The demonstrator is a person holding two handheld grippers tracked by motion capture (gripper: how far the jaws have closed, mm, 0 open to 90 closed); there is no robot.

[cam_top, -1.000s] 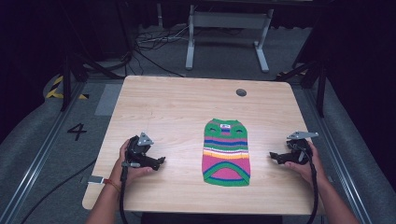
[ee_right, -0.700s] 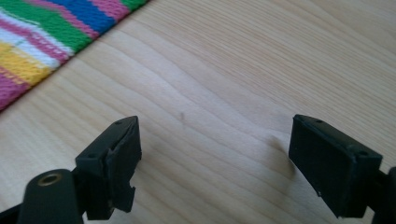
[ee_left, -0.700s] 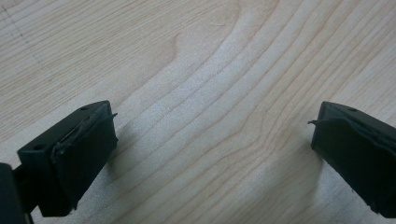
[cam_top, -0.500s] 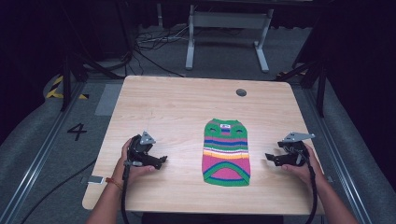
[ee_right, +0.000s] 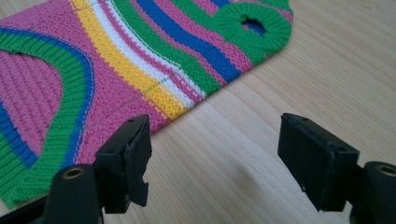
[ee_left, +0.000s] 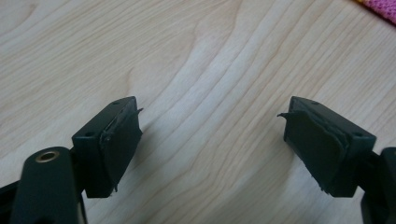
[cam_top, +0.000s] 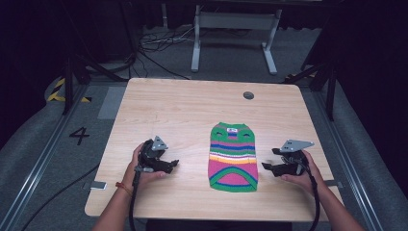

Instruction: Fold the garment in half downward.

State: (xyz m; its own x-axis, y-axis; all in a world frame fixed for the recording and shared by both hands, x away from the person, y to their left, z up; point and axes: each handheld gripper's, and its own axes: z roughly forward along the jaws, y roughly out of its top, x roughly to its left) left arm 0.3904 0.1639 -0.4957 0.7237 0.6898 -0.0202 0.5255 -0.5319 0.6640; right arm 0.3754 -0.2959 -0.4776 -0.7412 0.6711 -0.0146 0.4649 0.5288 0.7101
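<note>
Striped knit in pink, green, blue, yellow and white: that is the small sweater (cam_top: 233,157) lying flat on the pale wooden table (cam_top: 192,106), right of the table's middle and toward my edge of it. Its neck end with the white label points away from me, its curved green hem toward me, and two round armholes sit near the far end.

My right gripper (cam_top: 272,160) is held just off the sweater's right edge, aimed at it, with a gap of bare wood between. Its jaws stand wide apart and grip nothing. In the right gripper view (ee_right: 212,161) one jaw hangs above the sweater's edge, where the yellow and pink stripes meet the table, and the other is above bare wood. A green ribbed armhole (ee_right: 252,22) lies farther off in that view.

My left gripper (cam_top: 172,165) sits well left of the sweater, its jaws pointing toward it, my left hand (cam_top: 140,166) wrapped around the grip. Its jaws are spread wide too, holding nothing. The left gripper view (ee_left: 210,144) has plain wood grain between the jaws and a sliver of pink knit at the top right corner.

A small round grey grommet (cam_top: 248,95) is set in the table near its far edge.
</note>
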